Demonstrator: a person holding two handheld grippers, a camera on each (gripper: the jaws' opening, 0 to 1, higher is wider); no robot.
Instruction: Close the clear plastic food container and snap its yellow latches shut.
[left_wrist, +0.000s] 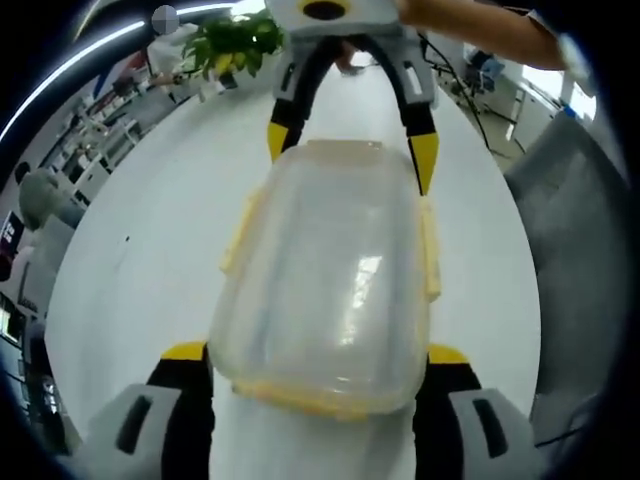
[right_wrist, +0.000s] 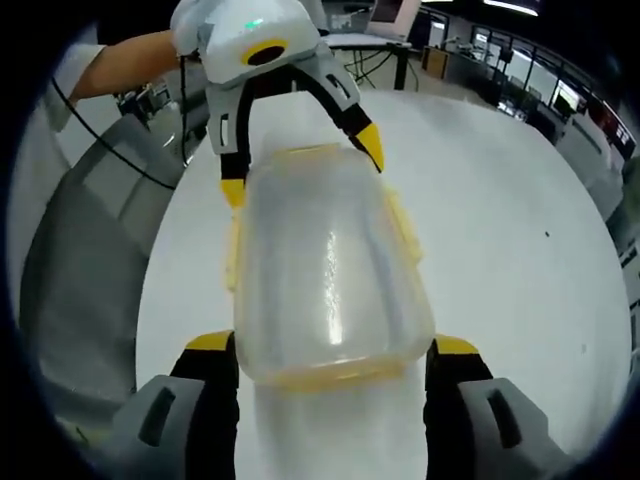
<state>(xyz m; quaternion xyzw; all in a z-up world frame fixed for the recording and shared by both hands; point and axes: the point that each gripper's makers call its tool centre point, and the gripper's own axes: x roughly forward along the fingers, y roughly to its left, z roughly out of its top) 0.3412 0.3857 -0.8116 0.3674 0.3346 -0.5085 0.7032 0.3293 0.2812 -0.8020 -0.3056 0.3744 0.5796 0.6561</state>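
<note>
A: Where was the clear plastic food container (left_wrist: 325, 275)?

B: Sat on the white table (left_wrist: 150, 250), lid on, right between the jaws of the left gripper (left_wrist: 318, 352). Sat the same way between the jaws of the right gripper (right_wrist: 334, 343) at the other end.

A: And the jaws?

B: Spread wide on both. Stood at each side of the box's near corners. Could not tell if touching the box or just beside it. Nothing pinched for sure.

A: And the yellow latches (left_wrist: 432, 250)?

B: Ran along the long sides, past the jaw tips. Looked folded close to the box, but too blurry to tell if snapped.

A: So what could go wrong?

B: Probably a slide. Smooth table, light box. Push on one end alone and off scoots the box, away from the jaws. Also, a lid not sitting flat would likely stop a latch from clicking. And a jaw tip pressing the thin wall instead of the latch might just bend it in.
</note>
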